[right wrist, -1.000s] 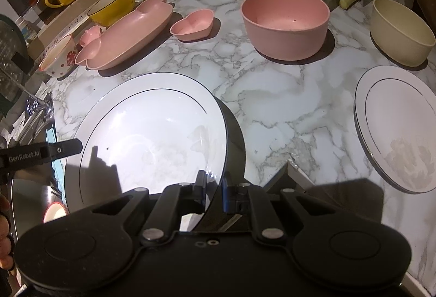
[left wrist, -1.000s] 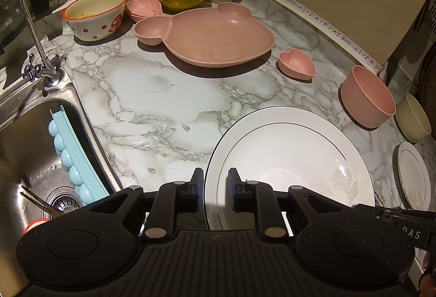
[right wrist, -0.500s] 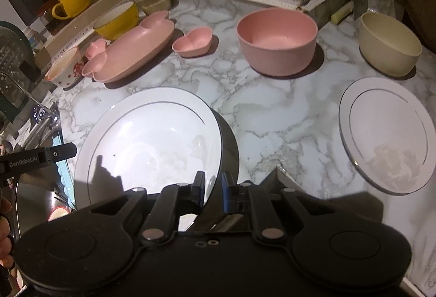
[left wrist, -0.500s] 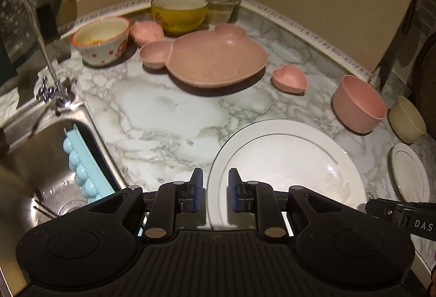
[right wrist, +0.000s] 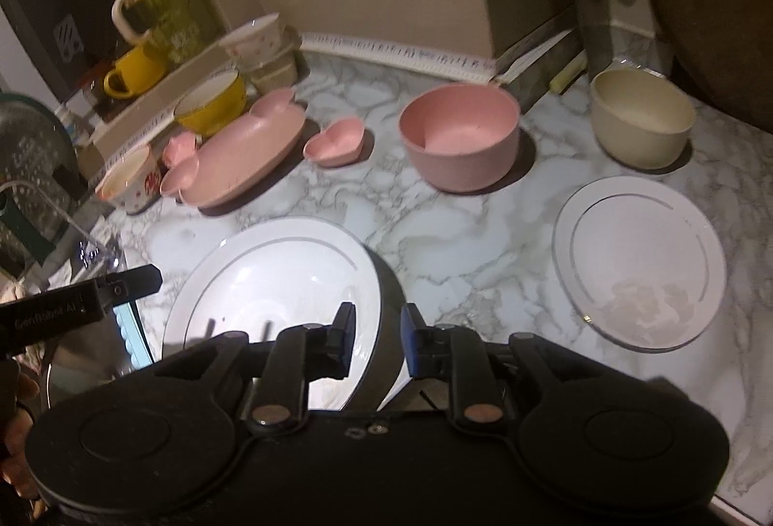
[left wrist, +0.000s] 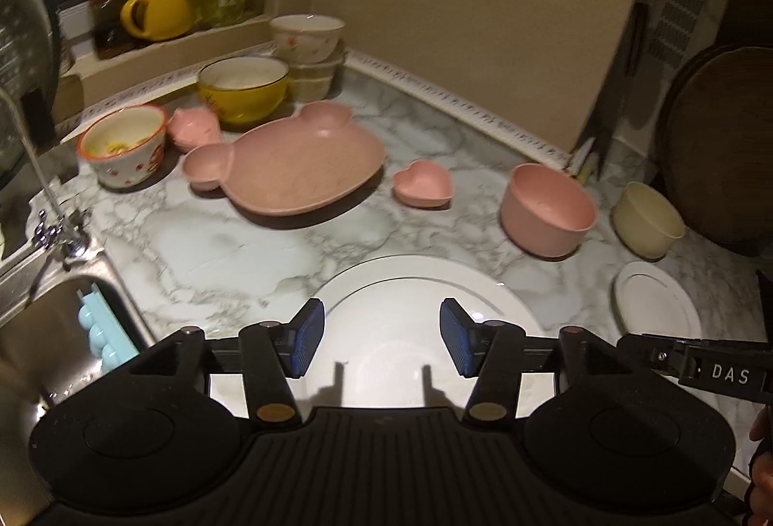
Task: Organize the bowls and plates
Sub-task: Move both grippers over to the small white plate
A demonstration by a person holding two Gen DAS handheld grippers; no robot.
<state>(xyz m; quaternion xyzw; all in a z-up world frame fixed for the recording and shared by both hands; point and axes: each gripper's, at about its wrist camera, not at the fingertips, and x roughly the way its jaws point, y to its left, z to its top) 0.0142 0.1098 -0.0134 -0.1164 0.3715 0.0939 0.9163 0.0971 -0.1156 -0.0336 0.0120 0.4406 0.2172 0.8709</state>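
A: What changed since a second ago?
B: The left gripper (left wrist: pixel 381 342) has let go of the large white plate (left wrist: pixel 410 308); its blue pads, pressed near together before, now stand spread wide above the plate's near part. The right gripper (right wrist: pixel 376 345) has parted a little too, its fingers straddling that plate's right rim without visibly clamping it.
A: And the plate?
B: On the marble counter (left wrist: pixel 232 246), nearest of all. It's the landmark.
A: Count outward from it.
B: White plates: two, the second a small white plate (right wrist: pixel 637 275) to its right. Beyond the large plate, one pink bowl (right wrist: pixel 459 135), with one cream bowl (right wrist: pixel 640 122) right of that. One heart-shaped pink dish (left wrist: pixel 422 183) and one bear-shaped pink plate (left wrist: pixel 290 159) lie behind the plate's left side. Farther still: one small pink dish (left wrist: pixel 195 130), one red-patterned bowl (left wrist: pixel 123 144), one yellow bowl (left wrist: pixel 244 89), and a white floral bowl (left wrist: pixel 307 35) atop stacked containers (left wrist: pixel 311 74).
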